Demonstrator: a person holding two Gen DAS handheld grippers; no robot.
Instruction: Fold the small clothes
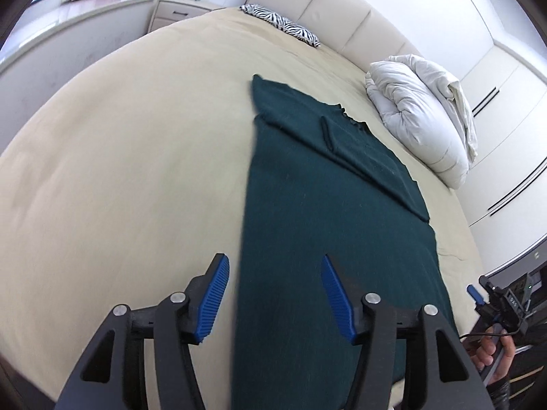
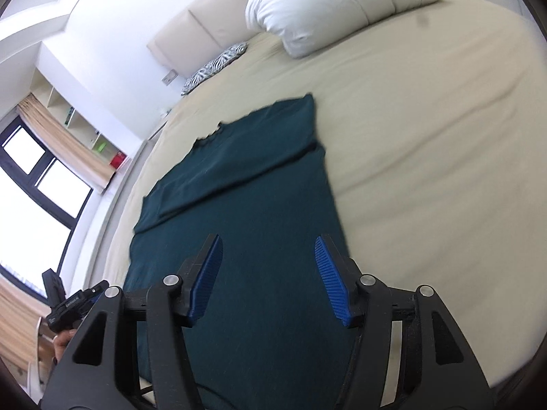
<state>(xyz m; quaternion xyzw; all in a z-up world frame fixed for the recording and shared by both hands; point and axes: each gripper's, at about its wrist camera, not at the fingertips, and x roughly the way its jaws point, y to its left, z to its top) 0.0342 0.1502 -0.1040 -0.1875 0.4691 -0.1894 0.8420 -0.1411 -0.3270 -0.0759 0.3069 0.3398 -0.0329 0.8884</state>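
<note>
A dark green knit garment (image 1: 307, 212) lies flat on the beige bed, its sides folded in to a long strip with a sleeve laid across the upper part. It also shows in the right wrist view (image 2: 246, 212). My left gripper (image 1: 273, 273) is open and empty, hovering over the garment's near left edge. My right gripper (image 2: 268, 256) is open and empty above the garment's near right part. The right gripper also shows at the far right of the left wrist view (image 1: 478, 294), and the left gripper shows at the lower left of the right wrist view (image 2: 68, 304).
The beige bed (image 1: 119, 171) spreads wide on both sides of the garment. A folded white duvet (image 1: 420, 116) lies near the headboard, also in the right wrist view (image 2: 335, 3). A zebra-print pillow (image 1: 283, 25) lies at the far head end. A window (image 2: 37, 177) is to the left.
</note>
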